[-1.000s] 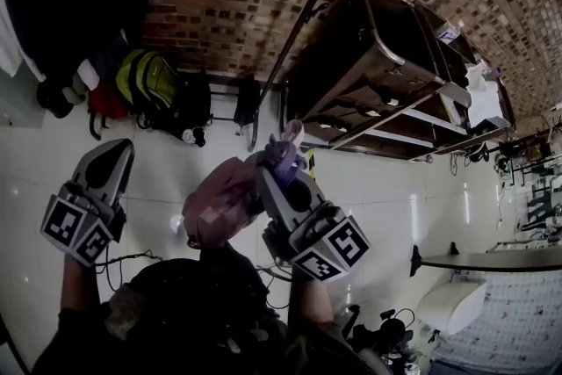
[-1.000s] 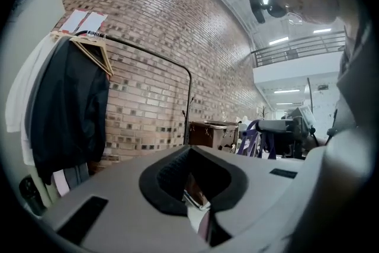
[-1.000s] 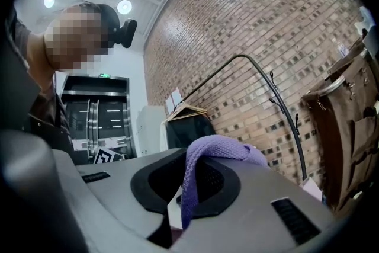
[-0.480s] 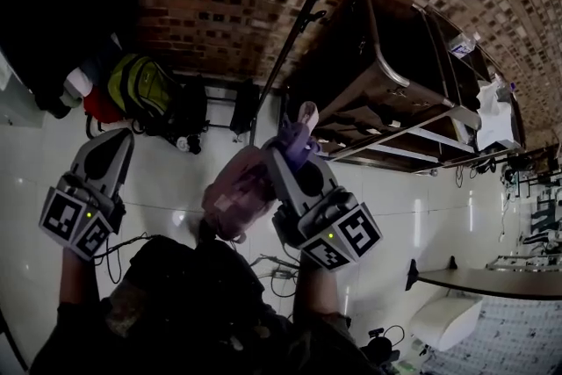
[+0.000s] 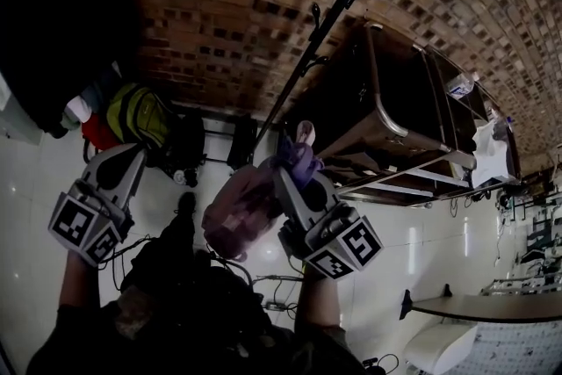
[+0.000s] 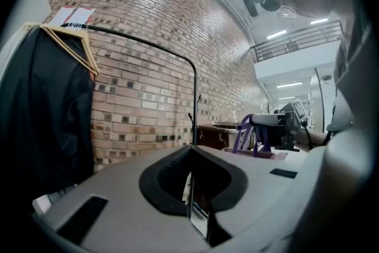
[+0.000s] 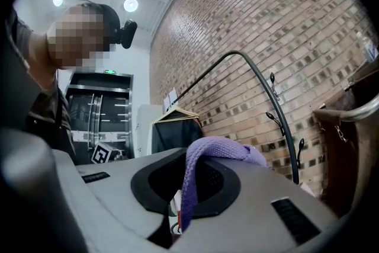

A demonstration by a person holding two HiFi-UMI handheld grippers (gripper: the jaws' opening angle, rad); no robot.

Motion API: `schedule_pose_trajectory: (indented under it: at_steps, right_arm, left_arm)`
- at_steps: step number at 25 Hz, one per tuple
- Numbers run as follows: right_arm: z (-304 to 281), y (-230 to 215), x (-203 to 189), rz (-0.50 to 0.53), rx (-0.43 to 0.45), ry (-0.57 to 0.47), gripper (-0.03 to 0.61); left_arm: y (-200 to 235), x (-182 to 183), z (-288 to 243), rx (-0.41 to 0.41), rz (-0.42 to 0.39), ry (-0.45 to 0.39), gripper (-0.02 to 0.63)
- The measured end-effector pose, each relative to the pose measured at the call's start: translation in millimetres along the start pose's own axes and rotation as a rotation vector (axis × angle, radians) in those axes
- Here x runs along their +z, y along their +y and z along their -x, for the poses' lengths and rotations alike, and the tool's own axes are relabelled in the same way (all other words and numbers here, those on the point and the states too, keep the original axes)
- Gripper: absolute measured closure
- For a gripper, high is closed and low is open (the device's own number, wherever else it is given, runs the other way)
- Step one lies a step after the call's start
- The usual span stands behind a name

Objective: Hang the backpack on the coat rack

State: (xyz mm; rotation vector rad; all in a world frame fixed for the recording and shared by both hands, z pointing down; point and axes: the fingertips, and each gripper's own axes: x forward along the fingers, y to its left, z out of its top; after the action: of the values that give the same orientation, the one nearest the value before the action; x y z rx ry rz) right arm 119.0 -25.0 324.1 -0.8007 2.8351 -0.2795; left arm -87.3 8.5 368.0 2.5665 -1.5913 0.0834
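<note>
Right gripper view alone shows the grip: the right tongs (image 7: pixel 177 210) pinch a purple strap (image 7: pixel 216 154) looped over them. Left gripper view shows the left tongs (image 6: pixel 190 189) pressed together, empty. In the head view the pink backpack (image 5: pixel 239 208) hangs under the right tongs, its long axis slanting strap-end toward the coat rack (image 5: pixel 327 20). White floor (image 5: pixel 35 189) lies open leftward.

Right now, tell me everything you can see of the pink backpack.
The pink backpack is small, soft and fabric-looking, with a purple webbing strap on top. The right gripper is shut on that strap, so the bag hangs beside it off the floor, short of the black coat rack.
</note>
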Motion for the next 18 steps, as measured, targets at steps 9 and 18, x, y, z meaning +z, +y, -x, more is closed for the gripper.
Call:
schedule_pose_trajectory:
  at_steps: [9,18]
  right_arm:
    - [-91,-53,-14,-0.042,0.012,0.05,0.554]
    - [-167,-98,2,0.008,0.001,0.053,0.554]
  left_arm:
    - [69,15,-102,-0.098,0.007,-0.019,0.577]
    - [132,23,-182,-0.134,0.042,0.026,0.577]
